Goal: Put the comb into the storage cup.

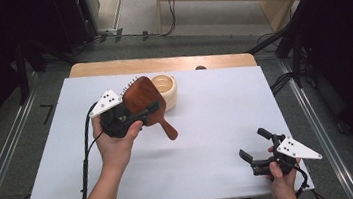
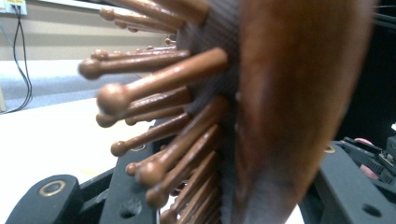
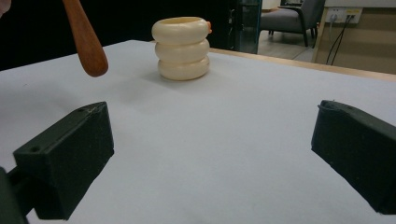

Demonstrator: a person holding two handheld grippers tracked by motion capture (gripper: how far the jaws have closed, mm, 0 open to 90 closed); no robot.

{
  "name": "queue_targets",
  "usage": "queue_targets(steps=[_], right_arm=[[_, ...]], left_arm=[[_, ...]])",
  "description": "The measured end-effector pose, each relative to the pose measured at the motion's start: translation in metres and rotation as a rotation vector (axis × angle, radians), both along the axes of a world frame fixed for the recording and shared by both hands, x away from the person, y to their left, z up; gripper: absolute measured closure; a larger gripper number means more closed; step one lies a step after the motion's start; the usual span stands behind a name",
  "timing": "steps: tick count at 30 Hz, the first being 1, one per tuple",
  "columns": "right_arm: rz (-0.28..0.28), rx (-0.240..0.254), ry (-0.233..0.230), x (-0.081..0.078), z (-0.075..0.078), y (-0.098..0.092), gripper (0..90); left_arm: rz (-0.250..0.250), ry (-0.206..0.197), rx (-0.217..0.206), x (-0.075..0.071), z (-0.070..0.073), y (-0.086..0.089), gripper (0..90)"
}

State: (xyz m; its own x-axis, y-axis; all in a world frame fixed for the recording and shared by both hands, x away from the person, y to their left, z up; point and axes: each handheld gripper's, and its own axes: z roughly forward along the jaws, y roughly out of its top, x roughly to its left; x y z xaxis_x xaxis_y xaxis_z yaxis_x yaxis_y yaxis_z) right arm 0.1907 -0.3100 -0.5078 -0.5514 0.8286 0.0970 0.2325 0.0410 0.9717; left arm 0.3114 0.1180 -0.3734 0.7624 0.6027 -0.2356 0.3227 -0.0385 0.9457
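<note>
Above the white table (image 1: 209, 141), the left gripper (image 1: 133, 117) clamps a brown wooden paddle hairbrush (image 1: 145, 103) beside the cream ribbed cup (image 1: 166, 90); the right gripper (image 1: 258, 151) rests apart. Carrying step; next likely needs lowering the handle into the cup.

A white rectangular tabletop (image 1: 219, 140) with a pale wooden far edge stands on grey carpeted floor (image 1: 29, 146). Beyond it black cables (image 1: 172, 9) trail; a grey upholstered armchair (image 3: 289, 18) sits farther off.
</note>
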Motion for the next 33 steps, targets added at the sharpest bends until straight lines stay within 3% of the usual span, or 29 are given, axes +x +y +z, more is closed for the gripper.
queue_targets(steps=[17, 33], right_arm=[[-0.027, 0.014, 0.025, -0.008, -0.004, -0.022, 0.0], [-0.018, 0.015, 0.015, -0.006, -0.009, -0.022, 0.0]], left_arm=[[0.027, 0.000, -0.010, 0.020, 0.009, 0.004, 56.3], [0.055, -0.001, -0.024, 0.042, 0.018, 0.005, 56.3]])
